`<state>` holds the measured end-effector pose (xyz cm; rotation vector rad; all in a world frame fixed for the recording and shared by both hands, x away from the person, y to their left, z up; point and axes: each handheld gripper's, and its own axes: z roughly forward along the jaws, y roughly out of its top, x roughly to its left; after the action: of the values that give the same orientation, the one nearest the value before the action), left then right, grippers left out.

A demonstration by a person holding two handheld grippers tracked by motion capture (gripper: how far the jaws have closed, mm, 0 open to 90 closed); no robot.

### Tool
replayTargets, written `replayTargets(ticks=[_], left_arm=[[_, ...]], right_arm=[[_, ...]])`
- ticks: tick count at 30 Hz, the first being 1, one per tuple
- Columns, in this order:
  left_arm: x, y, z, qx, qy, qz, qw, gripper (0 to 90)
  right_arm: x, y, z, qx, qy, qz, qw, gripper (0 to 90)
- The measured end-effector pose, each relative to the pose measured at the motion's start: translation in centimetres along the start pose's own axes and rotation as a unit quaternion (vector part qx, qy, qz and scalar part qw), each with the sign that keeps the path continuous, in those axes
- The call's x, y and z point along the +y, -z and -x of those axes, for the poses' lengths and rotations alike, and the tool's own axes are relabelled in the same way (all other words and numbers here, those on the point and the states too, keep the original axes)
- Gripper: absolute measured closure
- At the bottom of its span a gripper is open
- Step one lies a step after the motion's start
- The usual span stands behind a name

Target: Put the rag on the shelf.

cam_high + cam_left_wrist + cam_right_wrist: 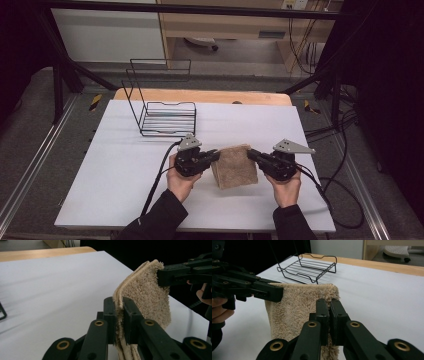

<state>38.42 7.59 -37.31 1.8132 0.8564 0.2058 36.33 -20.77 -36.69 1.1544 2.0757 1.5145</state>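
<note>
A folded beige towel [235,166] hangs between the two grippers above the white table top [125,165], its lower edge close to the surface. My left gripper [216,155] is shut on the towel's left upper corner; in the left gripper view its jaws pinch the towel [145,297] edge at the gripper's tip [118,315]. My right gripper [250,153] is shut on the right upper corner; in the right gripper view the towel [294,307] is clamped at the gripper's tip [329,315]. Each gripper view shows the other gripper [175,273] [265,293] holding the far corner.
A black wire rack [165,107] [309,267] stands on the table behind and left of the towel. A bare wooden edge [200,96] runs along the table's far side. Cables [160,175] trail from both grippers. Metal frame rails flank the table.
</note>
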Motion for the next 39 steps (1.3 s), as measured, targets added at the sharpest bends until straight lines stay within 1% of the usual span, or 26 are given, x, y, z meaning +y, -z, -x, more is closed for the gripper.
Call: replayTargets(ticks=[1,2,6,9,14,18,26,27,30,39], left_arm=[[0.2,0.3,-0.1,0.003,-0.003,0.002,1.0000,81.5],[0.4,0.5,-0.2,0.005,-0.004,0.002,1.0000,81.5],[1.1,1.4,-0.7,0.014,-0.013,0.007,0.9998,81.5],[1.5,2.1,-1.0,0.021,-0.014,0.011,0.9996,81.5],[1.9,3.3,-1.9,0.031,-0.018,0.019,0.9992,81.5],[2.1,4.2,-2.5,0.037,-0.017,0.028,0.9988,81.5],[2.9,6.0,-3.5,0.049,-0.022,0.041,0.9977,81.5],[3.0,6.2,-3.6,0.052,-0.024,0.041,0.9975,81.5],[3.4,7.0,-4.0,0.054,-0.030,0.044,0.9971,81.5],[4.2,8.9,-5.1,0.068,-0.032,0.065,0.9950,81.5]], right_arm=[[0.3,-0.2,-0.3,0.000,0.002,0.005,1.0000,86.6],[0.3,-0.2,-0.3,0.000,0.002,0.005,1.0000,86.6],[0.8,-0.7,-1.1,0.000,0.007,0.015,0.9999,86.6],[1.2,-1.2,-1.6,0.003,0.006,0.024,0.9997,86.7],[1.9,-2.0,-2.6,0.006,0.009,0.035,0.9993,86.7],[2.4,-2.6,-3.3,0.011,0.009,0.045,0.9989,86.8],[3.3,-3.9,-4.7,0.017,0.011,0.065,0.9976,86.8],[3.6,-4.1,-5.1,0.019,0.012,0.071,0.9972,86.8],[4.0,-4.4,-5.4,0.021,0.013,0.075,0.9969,86.8],[5.6,-5.8,-6.9,0.022,0.023,0.092,0.9952,86.8]])
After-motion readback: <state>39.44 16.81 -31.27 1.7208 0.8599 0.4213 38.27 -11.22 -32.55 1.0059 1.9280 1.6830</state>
